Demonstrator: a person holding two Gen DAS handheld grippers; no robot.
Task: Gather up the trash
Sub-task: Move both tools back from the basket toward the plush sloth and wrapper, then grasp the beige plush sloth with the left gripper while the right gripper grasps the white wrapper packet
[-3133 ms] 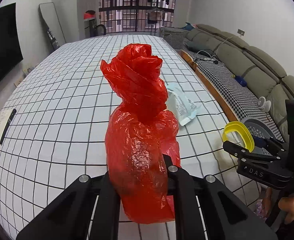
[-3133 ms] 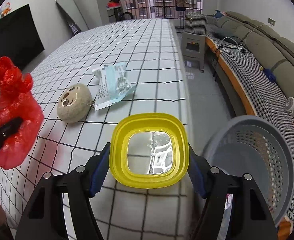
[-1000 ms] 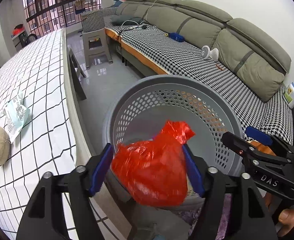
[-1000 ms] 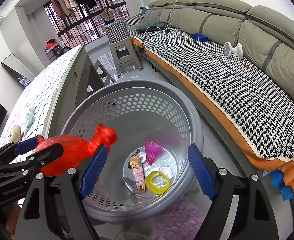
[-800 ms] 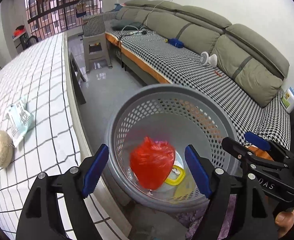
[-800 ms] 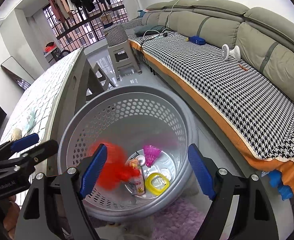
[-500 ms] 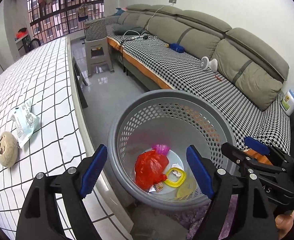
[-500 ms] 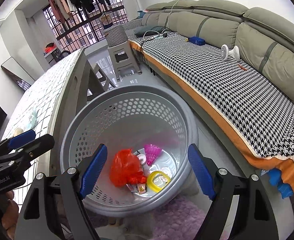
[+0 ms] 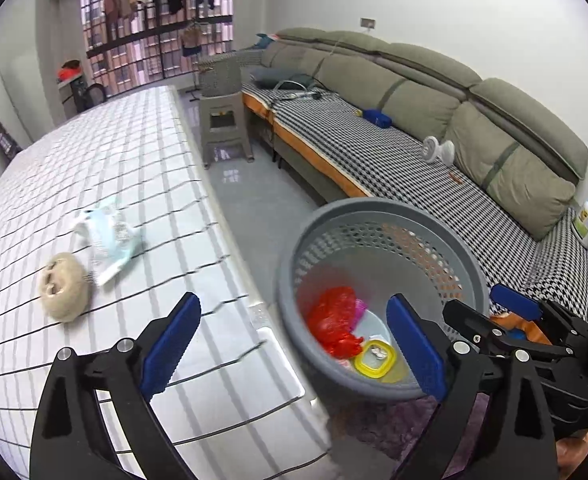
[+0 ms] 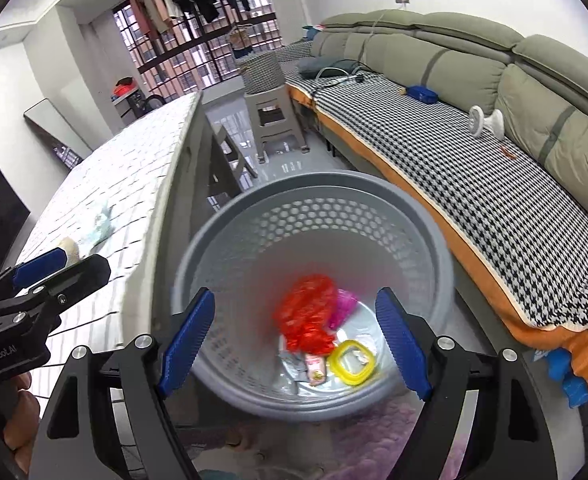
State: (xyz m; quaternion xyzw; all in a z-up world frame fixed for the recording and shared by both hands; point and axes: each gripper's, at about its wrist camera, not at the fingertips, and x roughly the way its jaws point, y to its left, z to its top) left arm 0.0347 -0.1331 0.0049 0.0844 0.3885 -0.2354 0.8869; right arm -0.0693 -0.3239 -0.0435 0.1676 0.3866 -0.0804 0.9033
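Note:
A grey perforated basket (image 9: 425,236) (image 10: 373,196) stands on the floor beside the table. Inside it lie a red plastic bag (image 9: 333,320) (image 10: 307,316), a yellow ring lid (image 9: 375,353) (image 10: 351,356), a pink item (image 10: 343,306) and a small wrapper (image 10: 315,368). My left gripper (image 9: 294,344) is open and empty, over the table edge and basket rim. My right gripper (image 10: 294,340) is open and empty above the basket. On the checked tablecloth (image 9: 106,160) lie a white-blue wrapper (image 9: 108,236) and a beige round plush (image 9: 62,292).
A long sofa (image 9: 433,120) with a houndstooth cover runs along the right wall. A grey stool (image 9: 224,124) carrying a woven basket stands on the floor beyond the table. A purple rug (image 10: 373,432) lies under the basket.
My left gripper opened and dropped the red bag, which fell into the basket and settled by the yellow lid. The left gripper then swung left toward the table. The right gripper stayed open.

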